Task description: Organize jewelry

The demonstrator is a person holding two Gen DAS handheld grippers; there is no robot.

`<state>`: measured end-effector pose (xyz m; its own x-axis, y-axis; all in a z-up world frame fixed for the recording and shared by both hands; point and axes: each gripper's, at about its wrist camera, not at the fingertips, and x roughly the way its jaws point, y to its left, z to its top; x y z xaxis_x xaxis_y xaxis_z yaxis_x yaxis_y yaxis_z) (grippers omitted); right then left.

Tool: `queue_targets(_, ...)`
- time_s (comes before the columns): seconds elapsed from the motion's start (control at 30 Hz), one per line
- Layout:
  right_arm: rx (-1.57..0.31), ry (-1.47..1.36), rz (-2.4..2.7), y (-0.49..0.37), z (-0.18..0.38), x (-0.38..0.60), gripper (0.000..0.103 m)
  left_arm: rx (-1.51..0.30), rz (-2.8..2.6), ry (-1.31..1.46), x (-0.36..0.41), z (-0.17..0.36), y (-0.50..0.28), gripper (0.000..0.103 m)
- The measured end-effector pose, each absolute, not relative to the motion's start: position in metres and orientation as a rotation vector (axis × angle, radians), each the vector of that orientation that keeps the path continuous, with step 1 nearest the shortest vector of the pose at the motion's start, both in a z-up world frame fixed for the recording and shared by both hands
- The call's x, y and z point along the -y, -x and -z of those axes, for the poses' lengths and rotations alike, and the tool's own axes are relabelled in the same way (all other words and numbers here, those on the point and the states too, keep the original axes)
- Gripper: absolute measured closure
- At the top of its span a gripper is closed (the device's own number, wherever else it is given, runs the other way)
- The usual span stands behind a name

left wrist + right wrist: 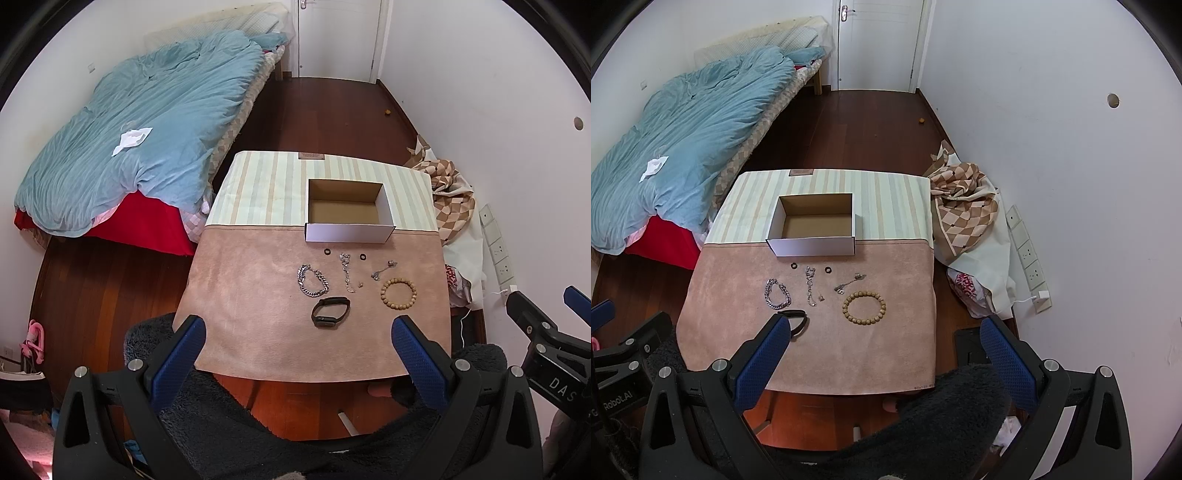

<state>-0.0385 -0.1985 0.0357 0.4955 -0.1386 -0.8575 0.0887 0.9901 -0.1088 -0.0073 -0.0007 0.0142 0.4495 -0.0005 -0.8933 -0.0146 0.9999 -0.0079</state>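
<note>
Left wrist view: with both the left gripper (297, 341) and right gripper (884, 343) held wide apart above the table (258, 332), the thin chain (347, 273) before the empty box (349, 232) could be snagged or dropped if pinched poorly.

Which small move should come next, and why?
Probably lower the open right gripper toward the wooden bead bracelet. It lies nearest that side, apart from the other pieces, and the cardboard box holds nothing yet.
</note>
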Motion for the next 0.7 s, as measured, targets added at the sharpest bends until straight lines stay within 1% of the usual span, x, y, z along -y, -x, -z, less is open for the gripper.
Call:
queue_targets(0.27, -1.041, 0.045, 0.136, 0.039, -0.036, 0.200, 0.000, -1.116, -0.008, 0.025, 0.002, -0.015, 0.007, 0.000)
queue_targets(0.43, -1.045, 0.032, 0.160, 0.033, -0.026, 0.206, 0.000, -1.119, -0.022, 0.030, -0.001, 0.002, 0.002, 0.000)
queue_targets(0.6, -1.104, -0.001, 0.211, 0.012, 0.016, 0.226, 0.000, -1.168, -0.070, 0.014, -0.008, 0.044, -0.018, 0.000)
queue_targets(0.7, -1.170, -0.033, 0.231, -0.006, 0.057, 0.241, 0.000, -1.188, -0.106, -0.013, -0.012, 0.070, -0.032, 0.000)
